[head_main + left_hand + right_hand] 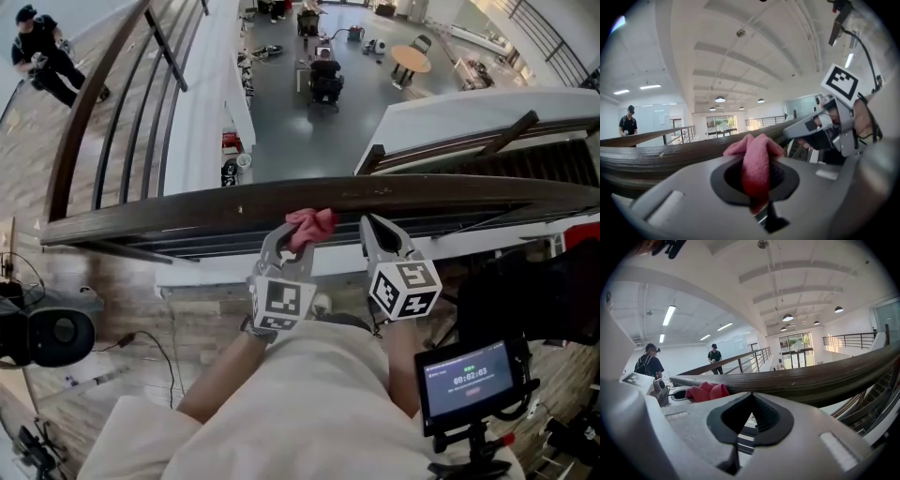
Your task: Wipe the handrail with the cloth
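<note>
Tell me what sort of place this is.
Probably an upper-floor gallery in an office or workshop building, open to the level below. A dark wooden handrail runs along the edge. Past it, the head view looks down on a grey floor with a round table and an office chair.

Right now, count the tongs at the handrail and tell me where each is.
2. The left tongs grip the pink cloth at the handrail; the right tongs, shut and empty, sit just beside them. None appears hidden.

The cloth (309,225) is soft, napped pink fabric; the handrail (422,192) looks like dark grained wood, faintly glossy; the left gripper (298,240) and right gripper (379,229) are matt grey plastic.
</note>
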The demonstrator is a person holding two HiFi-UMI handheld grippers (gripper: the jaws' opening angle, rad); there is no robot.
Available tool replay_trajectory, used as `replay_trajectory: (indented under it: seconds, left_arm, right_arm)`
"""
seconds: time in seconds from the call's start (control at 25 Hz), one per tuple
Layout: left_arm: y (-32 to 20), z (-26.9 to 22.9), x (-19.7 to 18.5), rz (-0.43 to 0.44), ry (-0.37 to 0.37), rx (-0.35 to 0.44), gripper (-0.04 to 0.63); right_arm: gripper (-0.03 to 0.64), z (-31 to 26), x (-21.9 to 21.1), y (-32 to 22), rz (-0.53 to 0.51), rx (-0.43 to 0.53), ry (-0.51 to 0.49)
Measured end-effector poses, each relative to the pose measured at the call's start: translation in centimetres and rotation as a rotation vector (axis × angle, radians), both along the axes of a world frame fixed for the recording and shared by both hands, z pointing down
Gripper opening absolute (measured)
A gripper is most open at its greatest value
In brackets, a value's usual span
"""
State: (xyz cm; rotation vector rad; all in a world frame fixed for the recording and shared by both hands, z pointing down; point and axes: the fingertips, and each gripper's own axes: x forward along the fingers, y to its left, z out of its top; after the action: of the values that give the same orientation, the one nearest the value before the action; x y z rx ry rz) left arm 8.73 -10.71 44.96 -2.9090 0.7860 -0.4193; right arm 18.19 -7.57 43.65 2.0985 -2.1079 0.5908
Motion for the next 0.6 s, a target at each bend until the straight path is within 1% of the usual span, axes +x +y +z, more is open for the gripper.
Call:
replay_trajectory:
  seconds: [0.24, 0.6]
  left_arm:
    - [0.3, -0.2, 0.3, 0.017, 0.002, -0.006, 0.035]
    - [-0.1, 0.1, 1.2, 0.023, 0.022, -0.012, 0.035]
  right_arm:
    - [0.003, -0.4, 0.1, 0.0, 0.003, 0.025, -0.008]
    - [0.003, 0.3, 0.6, 0.5, 0.017, 0.018, -0.005]
